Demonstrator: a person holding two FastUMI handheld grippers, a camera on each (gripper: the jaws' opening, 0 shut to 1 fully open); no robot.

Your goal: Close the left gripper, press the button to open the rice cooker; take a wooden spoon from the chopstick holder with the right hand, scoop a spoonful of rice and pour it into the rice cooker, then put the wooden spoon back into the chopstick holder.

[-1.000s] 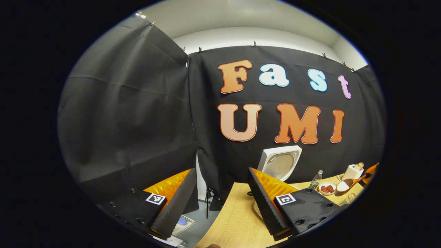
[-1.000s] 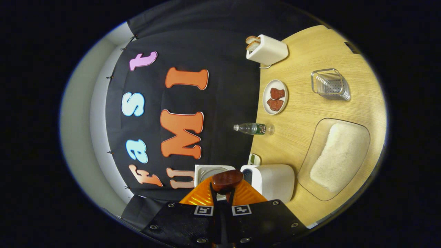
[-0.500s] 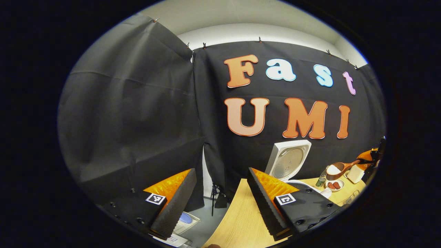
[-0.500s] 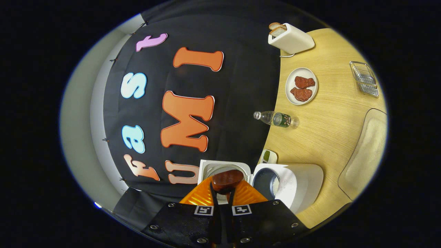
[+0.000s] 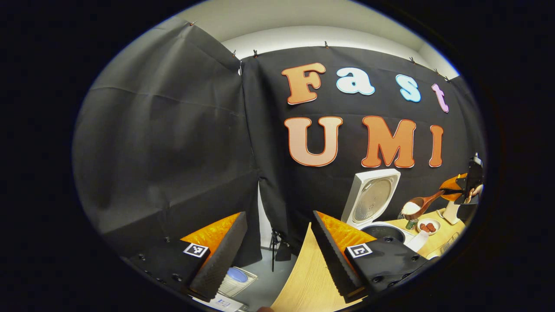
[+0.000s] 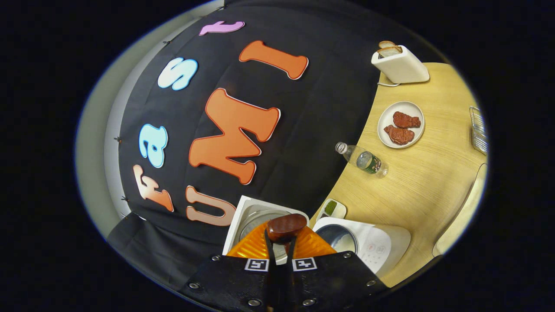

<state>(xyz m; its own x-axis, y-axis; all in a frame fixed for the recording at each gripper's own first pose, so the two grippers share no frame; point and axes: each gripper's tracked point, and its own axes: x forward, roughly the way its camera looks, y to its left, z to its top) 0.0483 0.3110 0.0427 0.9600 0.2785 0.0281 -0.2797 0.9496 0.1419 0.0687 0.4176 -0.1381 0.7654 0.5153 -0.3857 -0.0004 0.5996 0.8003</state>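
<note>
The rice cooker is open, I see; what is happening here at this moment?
A person is carrying a wooden spoon heaped with rice toward the open rice cooker. The right tongs are shut on the spoon's handle, and in the left gripper view the spoon's bowl hangs just to the right of the pot, beside the raised lid. No rice is being poured yet. The left tongs are open and hold nothing, off the table's left end.

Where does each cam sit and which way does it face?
Left gripper view: rides the left gripper, level, facing the booth wall; own jaws apart at the bottom.
Right gripper view: rides the right gripper, rolled sideways above the table; jaws shut on the wooden spoon.
Shared: open rice cooker, plate of meat.
</note>
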